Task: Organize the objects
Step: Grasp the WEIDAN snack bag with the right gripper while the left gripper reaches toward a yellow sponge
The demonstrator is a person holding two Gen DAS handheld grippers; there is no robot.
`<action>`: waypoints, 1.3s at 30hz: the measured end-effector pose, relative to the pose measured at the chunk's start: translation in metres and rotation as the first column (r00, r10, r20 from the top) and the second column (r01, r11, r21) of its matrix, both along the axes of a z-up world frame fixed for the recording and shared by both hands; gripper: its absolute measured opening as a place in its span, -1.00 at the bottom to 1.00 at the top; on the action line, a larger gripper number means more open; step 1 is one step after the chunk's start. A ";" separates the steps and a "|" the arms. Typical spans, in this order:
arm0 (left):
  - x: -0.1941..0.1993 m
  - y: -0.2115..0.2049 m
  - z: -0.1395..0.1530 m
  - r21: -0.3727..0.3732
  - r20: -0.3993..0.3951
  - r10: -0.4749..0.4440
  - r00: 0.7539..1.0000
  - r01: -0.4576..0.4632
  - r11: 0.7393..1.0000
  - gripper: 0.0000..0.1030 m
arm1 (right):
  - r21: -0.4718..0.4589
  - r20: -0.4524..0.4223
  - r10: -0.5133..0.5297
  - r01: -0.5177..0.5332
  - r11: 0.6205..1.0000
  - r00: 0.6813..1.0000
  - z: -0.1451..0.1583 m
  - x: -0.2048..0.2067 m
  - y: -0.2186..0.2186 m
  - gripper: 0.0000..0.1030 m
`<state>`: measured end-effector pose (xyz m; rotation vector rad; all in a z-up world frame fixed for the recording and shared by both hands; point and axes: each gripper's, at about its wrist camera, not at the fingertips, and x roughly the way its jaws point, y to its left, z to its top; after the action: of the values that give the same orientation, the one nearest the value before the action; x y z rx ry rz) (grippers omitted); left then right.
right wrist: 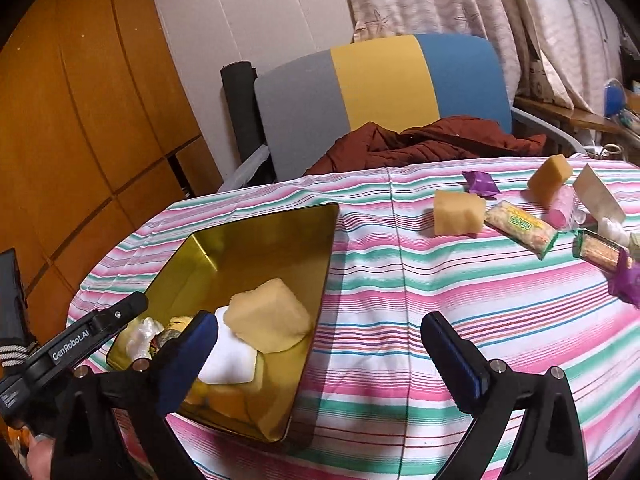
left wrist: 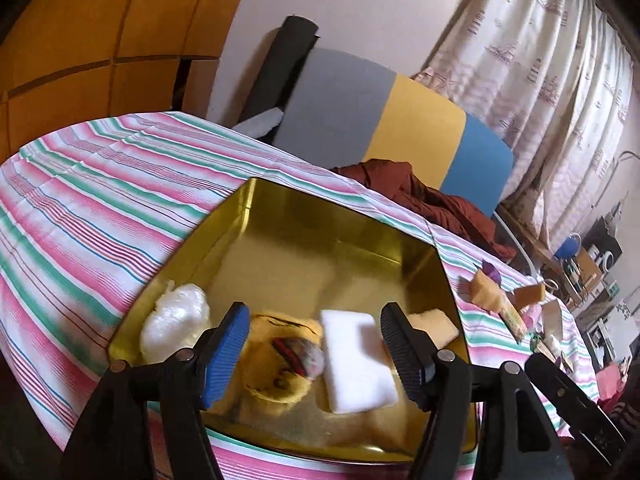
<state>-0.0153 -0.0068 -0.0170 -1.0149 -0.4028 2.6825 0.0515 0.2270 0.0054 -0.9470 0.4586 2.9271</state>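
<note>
Both sets of fingers are spread and empty. Left gripper (left wrist: 314, 354) hangs over the tin (right wrist: 256, 236), white block (left wrist: 356, 364) right between its fingers. Right gripper (right wrist: 320, 360) looks between loads; sponge (right wrist: 458, 214) and snack (right wrist: 520, 226) sit well ahead on the bench (right wrist: 400, 300). Next is probably reaching forward-right for one.

In the left wrist view, the yellow pouch (left wrist: 280, 356) in the gold tin (left wrist: 280, 216) is smeared by blur, its red-and-black markings unreadable, and the blue-padded finger hides its left side. The white sponge (left wrist: 354, 360) is blurred too. At far right the packets on the bench (left wrist: 516, 312) are too small to tell apart. In the right wrist view, a purple wrapper (right wrist: 628, 280) runs off the right edge.
</note>
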 end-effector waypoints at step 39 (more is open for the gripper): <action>0.098 0.175 -0.015 -0.144 0.057 -0.582 0.811 0.583 0.799 0.34 | 0.075 0.160 -0.289 0.280 0.957 0.944 -0.058 0.024 0.167 0.98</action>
<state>0.0827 0.1682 -0.0317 -0.9903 0.1196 2.1630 0.0754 0.3935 -0.0524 -1.0165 0.4650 2.5636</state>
